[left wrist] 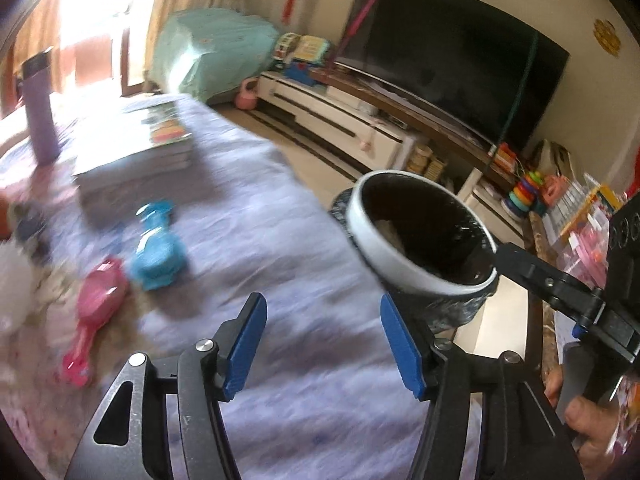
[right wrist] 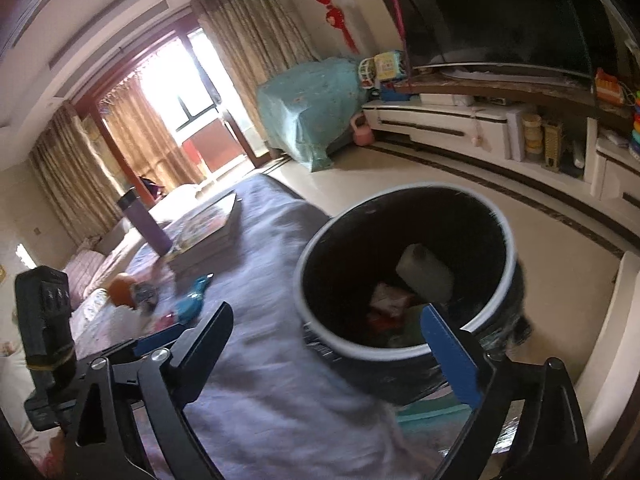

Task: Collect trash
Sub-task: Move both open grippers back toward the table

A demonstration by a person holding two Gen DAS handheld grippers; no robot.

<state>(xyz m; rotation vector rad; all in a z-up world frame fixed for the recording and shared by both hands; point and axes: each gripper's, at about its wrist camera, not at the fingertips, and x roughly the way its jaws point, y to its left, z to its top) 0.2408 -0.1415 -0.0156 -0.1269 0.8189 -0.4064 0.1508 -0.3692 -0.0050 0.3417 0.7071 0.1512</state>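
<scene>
A round trash bin point(left wrist: 372, 240) with a white rim and black liner stands off the right edge of the table. In the right wrist view the bin point(right wrist: 400, 232) holds a white plastic bottle point(right wrist: 426, 272) and red-and-white wrappers point(right wrist: 384, 304). My right gripper point(right wrist: 332, 344) is open wide just in front of the bin's near rim, nothing between its pads. My left gripper point(left wrist: 324, 344) hangs open and bare over the purple tablecloth point(left wrist: 280, 220), left of the bin. A white crumpled wad point(left wrist: 12, 288) lies blurred at the table's far left.
On the cloth lie a blue toy point(left wrist: 158, 248), a pink brush point(left wrist: 96, 308), a stack of books point(left wrist: 140, 148) and a purple flask point(left wrist: 40, 108). An orange object point(right wrist: 122, 288) sits near them. A TV point(left wrist: 452, 52) on a white cabinet point(left wrist: 340, 120) stands beyond the floor.
</scene>
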